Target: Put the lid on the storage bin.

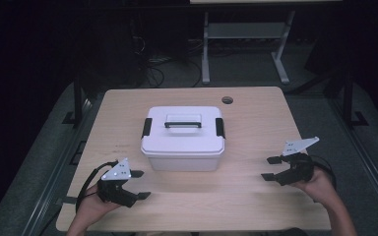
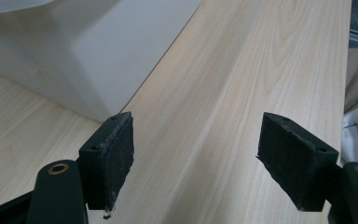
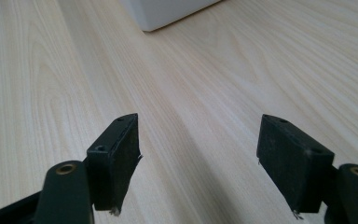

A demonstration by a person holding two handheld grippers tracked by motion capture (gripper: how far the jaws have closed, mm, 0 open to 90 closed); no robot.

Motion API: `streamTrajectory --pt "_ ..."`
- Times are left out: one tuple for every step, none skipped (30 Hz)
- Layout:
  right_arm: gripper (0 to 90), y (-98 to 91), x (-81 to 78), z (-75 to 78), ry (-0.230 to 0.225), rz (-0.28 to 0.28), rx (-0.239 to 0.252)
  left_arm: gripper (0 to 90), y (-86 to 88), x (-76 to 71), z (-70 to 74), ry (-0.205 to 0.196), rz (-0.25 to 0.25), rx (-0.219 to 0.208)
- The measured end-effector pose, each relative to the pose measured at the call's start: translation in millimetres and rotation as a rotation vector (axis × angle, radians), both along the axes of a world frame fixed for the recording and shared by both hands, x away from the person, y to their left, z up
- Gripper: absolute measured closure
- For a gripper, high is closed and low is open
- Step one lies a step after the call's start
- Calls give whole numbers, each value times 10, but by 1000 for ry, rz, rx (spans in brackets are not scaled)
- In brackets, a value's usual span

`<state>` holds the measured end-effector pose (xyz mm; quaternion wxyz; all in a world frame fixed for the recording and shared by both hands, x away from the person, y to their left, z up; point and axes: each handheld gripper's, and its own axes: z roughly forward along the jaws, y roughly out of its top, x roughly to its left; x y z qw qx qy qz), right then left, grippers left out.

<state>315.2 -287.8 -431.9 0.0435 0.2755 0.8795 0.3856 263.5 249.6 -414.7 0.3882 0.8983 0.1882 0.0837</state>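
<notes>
A white plastic box (image 1: 183,139) with a black handle on its lid and black latches at both ends sits in the middle of the wooden table (image 1: 256,123). My left gripper (image 1: 141,184) rests at the near left, open and holding nothing, its jaws pointing right toward the box's front left corner. In the left gripper view that box corner (image 2: 81,56) lies just beyond the left gripper (image 2: 196,161). My right gripper (image 1: 270,168) is at the near right, open with nothing between its jaws, which point left. In the right gripper view the box (image 3: 165,11) lies farther off past the right gripper (image 3: 198,161).
A round cable hole (image 1: 227,100) is in the table's far right part. Beyond the table stand the grey metal legs of another desk (image 1: 205,49) on a dark floor. Bare tabletop lies between the two grippers and in front of the box.
</notes>
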Motion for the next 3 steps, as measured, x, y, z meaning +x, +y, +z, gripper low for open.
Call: streamTrajectory --pt "292 -2 -3 0 0 -2 2 262 -1 2 0 -1 -1 0" --pt "292 -3 -6 0 -1 -2 4 263 -1 4 1 0 -1 -1" --pt "292 -3 -5 2 -3 -1 4 262 0 7 0 1 1 -3"
